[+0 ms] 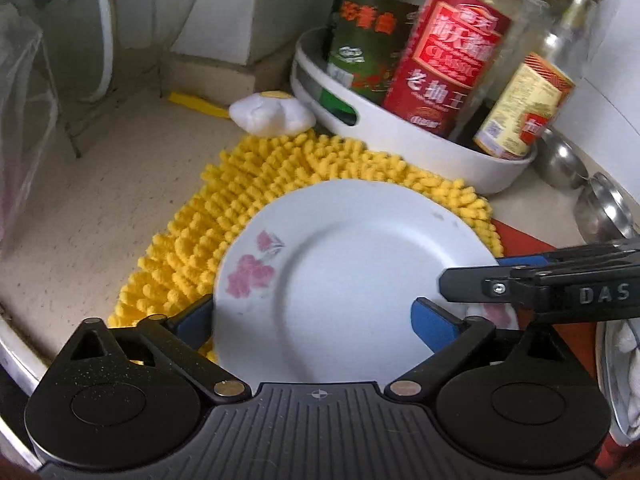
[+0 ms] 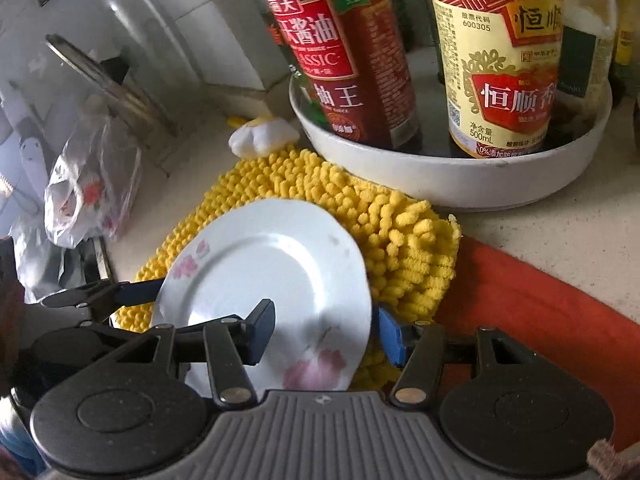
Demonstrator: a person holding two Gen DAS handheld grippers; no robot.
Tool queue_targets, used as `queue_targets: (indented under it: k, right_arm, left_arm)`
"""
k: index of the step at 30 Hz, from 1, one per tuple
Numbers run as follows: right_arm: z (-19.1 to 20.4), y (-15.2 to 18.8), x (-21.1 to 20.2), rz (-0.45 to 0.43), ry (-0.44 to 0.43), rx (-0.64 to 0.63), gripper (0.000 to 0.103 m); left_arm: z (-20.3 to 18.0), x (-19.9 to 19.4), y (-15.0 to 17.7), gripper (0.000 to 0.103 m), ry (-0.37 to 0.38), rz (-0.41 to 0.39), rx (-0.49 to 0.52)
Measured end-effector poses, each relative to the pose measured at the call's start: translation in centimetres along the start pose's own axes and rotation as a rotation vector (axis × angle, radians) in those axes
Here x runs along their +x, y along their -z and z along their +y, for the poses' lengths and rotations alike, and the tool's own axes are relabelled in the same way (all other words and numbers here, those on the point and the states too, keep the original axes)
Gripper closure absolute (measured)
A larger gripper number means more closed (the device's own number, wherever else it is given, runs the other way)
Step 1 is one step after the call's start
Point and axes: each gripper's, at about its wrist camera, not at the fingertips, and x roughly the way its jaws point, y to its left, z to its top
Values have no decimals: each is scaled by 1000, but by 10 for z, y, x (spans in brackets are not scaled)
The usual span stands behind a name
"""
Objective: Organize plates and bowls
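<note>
A white plate with pink flowers (image 1: 352, 280) rests on a yellow chenille mat (image 1: 256, 184). It also shows in the right wrist view (image 2: 272, 280). My left gripper (image 1: 312, 320) is open, one blue pad (image 1: 196, 316) at the plate's left rim and the other pad (image 1: 436, 324) over its right part. My right gripper (image 2: 324, 332) is open around the plate's near right edge, one finger (image 2: 260, 332) above the plate and one blue pad (image 2: 390, 336) outside the rim. The right gripper's finger also shows in the left wrist view (image 1: 472, 286).
A white round tray (image 1: 400, 128) with several sauce bottles (image 1: 444, 52) stands behind the mat. Steel bowls (image 1: 560, 160) sit at the right. A red board (image 2: 540, 300) lies right of the mat. A plastic bag (image 2: 88, 196) and a glass lid (image 2: 108, 80) are at the left.
</note>
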Motion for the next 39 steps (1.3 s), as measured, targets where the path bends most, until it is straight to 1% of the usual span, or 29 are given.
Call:
queue_targets:
  k: [2,4,8,12,15,20,26,39]
  right_arm:
    - [4,3,-3,-11,12,-22,57]
    - [3,5,-5,-11,15,-25,59]
    - [0,8,-21,-43,-14,-22,60]
    - [-7,12,-38,-74,-24,-13,60]
    - [-16,17,-53,-96,-18,4,60]
    - [-38,25,-81,-128,4,58,60]
    - [-64,37,-117,-173,58,131,60]
    - [-122,96,-183,-235,208,324,60]
  left_arm:
    - [-5,-3,3,4,-22,-8,12]
    - [-7,-8,3,5,-33,-7,-2]
    - [-18,-20,2,5,-56,-24,-11]
    - [-35,-27,0,5,-56,-40,1]
    - [-52,-30,-2,5,-40,-47,23]
    - [-84,-32,-5,5,5,-60,88]
    - [-127,-25,-8,5,77,-55,170]
    - [-216,-14,12,5,238,-9,372]
